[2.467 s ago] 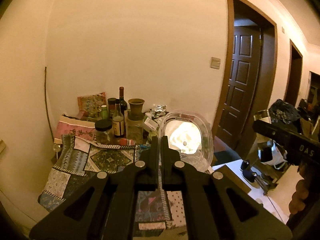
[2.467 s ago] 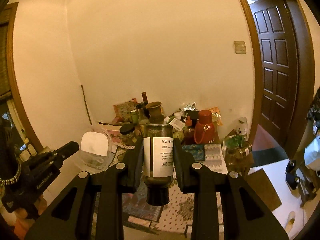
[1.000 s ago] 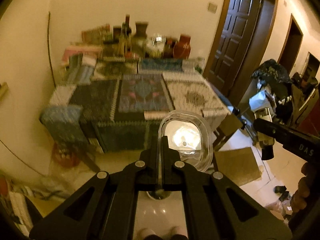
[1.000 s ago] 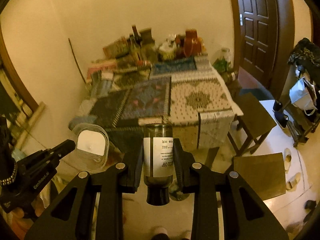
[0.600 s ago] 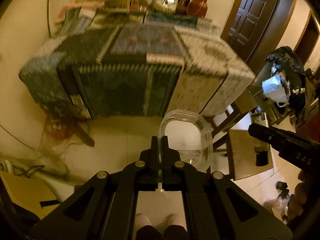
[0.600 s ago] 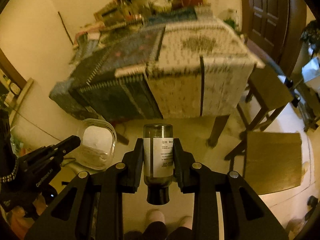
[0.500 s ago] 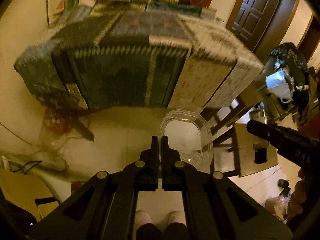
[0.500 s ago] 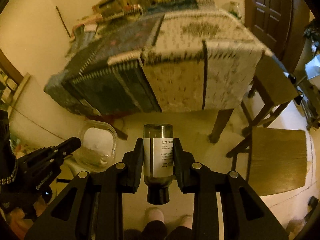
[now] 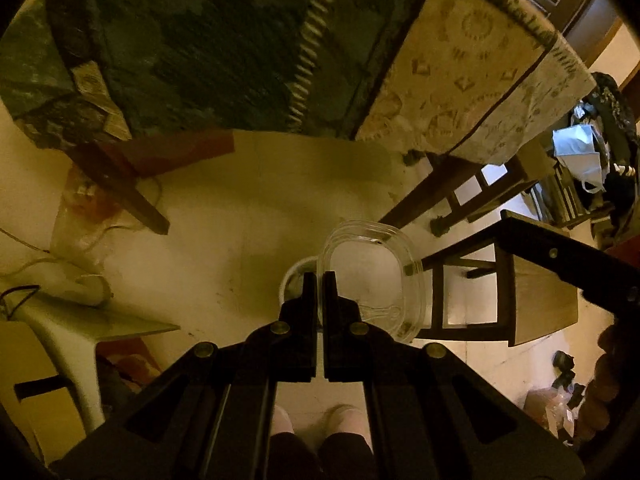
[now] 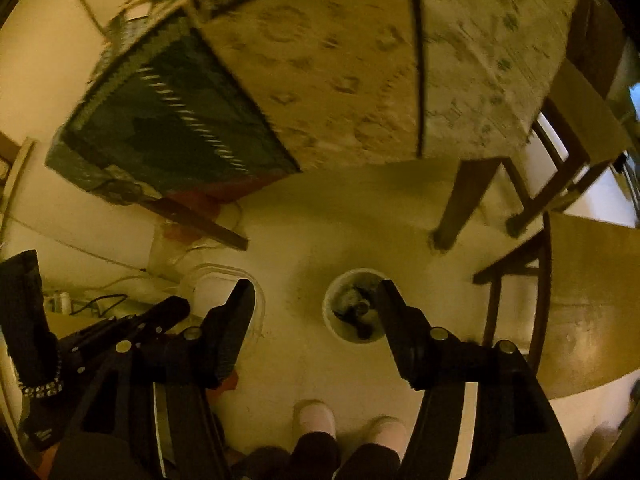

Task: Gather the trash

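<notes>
My right gripper hangs over the floor with its jaws opening and nothing between them. Just below it stands a round white bin with a dark glass bottle lying inside among other dark trash. My left gripper is shut on the rim of a clear plastic container, which it holds beside and partly over the same bin. In the right wrist view that container shows at the lower left, behind my right gripper's left finger.
A table with a hanging patchwork cloth fills the top of both views; its wooden legs reach the floor close behind the bin. A wooden stool stands to the right. The person's feet are near the bin. Cables and bags lie at left.
Both grippers have sunk from table height toward the floor and tilted down. The right jaws have spread and the bottle has left them and now lies in the bin. The left still grips the container.
</notes>
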